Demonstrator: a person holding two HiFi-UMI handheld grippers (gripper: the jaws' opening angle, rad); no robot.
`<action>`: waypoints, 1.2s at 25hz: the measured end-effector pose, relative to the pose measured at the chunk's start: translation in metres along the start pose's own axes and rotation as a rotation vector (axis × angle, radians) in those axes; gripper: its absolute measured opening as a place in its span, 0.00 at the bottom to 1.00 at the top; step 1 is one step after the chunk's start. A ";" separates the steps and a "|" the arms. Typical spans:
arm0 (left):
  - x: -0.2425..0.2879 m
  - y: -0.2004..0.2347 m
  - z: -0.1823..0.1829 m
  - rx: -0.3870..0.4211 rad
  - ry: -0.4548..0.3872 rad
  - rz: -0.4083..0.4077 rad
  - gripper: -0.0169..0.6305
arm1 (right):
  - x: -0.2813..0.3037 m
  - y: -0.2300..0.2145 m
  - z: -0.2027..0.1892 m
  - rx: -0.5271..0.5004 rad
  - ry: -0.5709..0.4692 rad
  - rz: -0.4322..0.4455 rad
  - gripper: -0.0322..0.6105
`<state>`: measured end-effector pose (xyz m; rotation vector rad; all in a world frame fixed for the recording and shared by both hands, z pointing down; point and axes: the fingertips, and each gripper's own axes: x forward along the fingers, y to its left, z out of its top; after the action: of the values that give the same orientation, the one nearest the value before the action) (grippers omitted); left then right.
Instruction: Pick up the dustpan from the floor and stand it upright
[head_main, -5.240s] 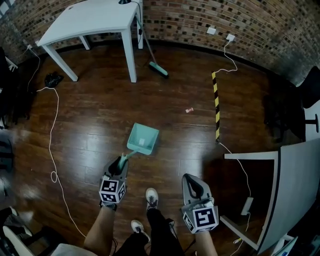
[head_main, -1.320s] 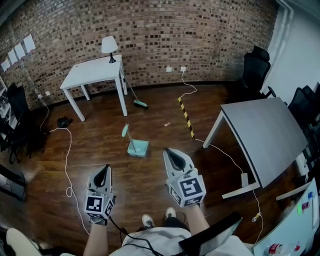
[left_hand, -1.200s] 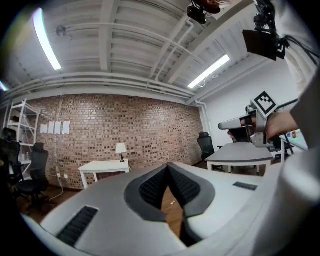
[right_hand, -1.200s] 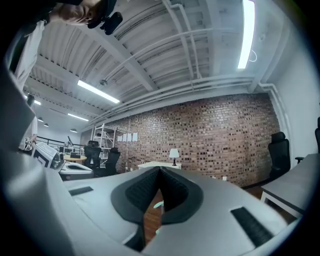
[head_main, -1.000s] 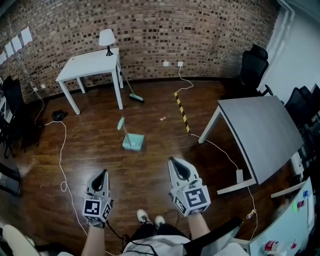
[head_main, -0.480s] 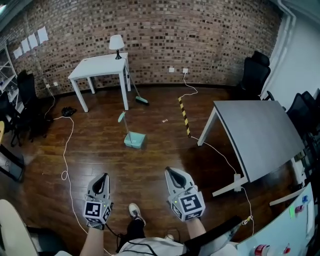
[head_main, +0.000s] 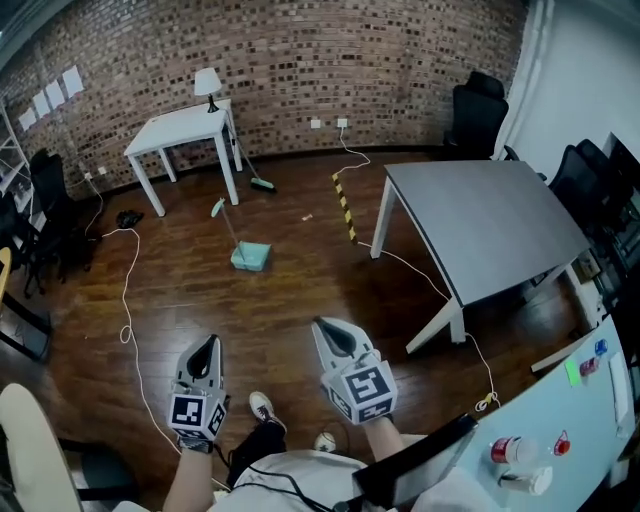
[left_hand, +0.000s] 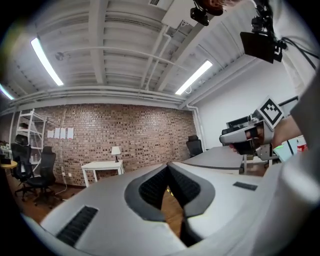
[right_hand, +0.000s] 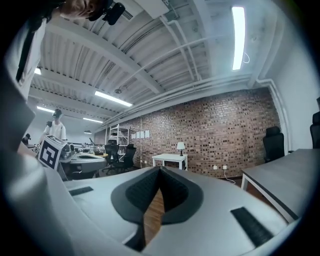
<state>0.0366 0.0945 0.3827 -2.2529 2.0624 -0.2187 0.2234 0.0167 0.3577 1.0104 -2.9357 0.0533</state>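
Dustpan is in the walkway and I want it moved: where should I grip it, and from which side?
Probably the handle, near its teal top end. The dustpan stands with its pan on the floor and the thin handle rising at a slant. A level approach from the camera's side, closing across the handle, looks easiest, since the white table stands behind it.
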 end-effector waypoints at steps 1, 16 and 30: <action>-0.003 -0.007 0.002 0.000 0.001 -0.006 0.03 | -0.006 0.000 0.001 0.005 -0.004 0.000 0.02; 0.002 -0.014 0.027 0.028 -0.043 -0.089 0.04 | -0.009 0.019 0.025 0.000 -0.046 -0.040 0.02; 0.022 0.017 0.034 0.034 -0.075 -0.093 0.04 | 0.025 0.027 0.040 -0.089 -0.074 -0.016 0.02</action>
<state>0.0270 0.0696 0.3476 -2.3028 1.9052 -0.1706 0.1864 0.0209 0.3184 1.0445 -2.9655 -0.1165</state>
